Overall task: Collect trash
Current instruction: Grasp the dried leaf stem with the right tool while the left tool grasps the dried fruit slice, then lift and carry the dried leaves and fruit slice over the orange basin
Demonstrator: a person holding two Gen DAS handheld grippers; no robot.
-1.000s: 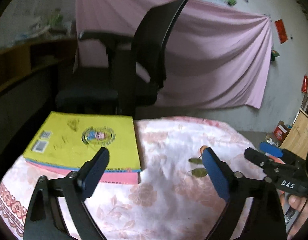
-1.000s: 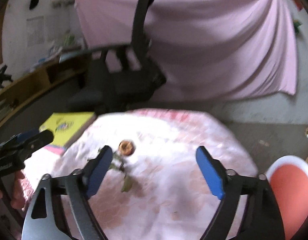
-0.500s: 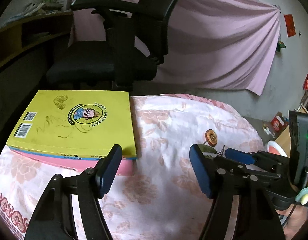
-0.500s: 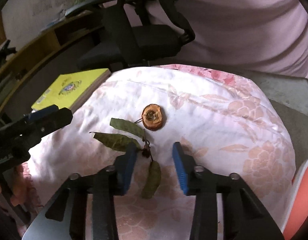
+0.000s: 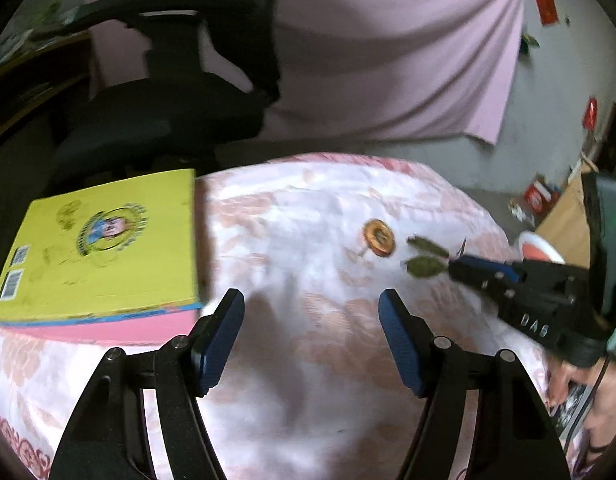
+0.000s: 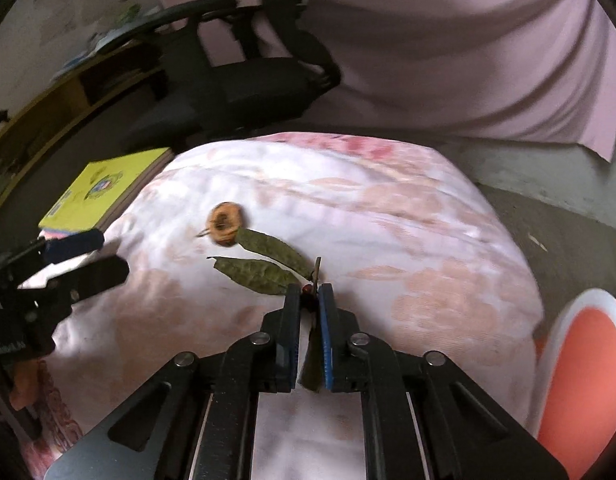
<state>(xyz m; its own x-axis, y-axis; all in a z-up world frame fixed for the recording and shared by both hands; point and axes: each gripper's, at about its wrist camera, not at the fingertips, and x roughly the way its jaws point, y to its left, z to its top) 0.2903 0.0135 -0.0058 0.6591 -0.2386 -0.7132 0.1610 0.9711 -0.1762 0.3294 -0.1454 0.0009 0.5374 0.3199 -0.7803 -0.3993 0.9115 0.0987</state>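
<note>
The twig (image 6: 268, 268) was clamped by the right gripper (image 6: 309, 292); the left gripper (image 5: 312, 320) was held wide. Next, lifting toward the bin (image 6: 580, 360) was probably needed.

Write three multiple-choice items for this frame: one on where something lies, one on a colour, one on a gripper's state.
1. Where does the round brown peel lie?
A. on the yellow book
B. on the floral cloth, beside the leaves
C. in the red bin

2. What colour is the book's cover?
A. yellow
B. white
C. black

3. How is the right gripper?
A. wide open
B. out of view
C. shut on the leafy twig

Answers: 1 B, it rests on the cloth next to the leaf tips. 2 A, the cover is bright yellow. 3 C, its fingers pinch the stem, while the left gripper is open.
</note>
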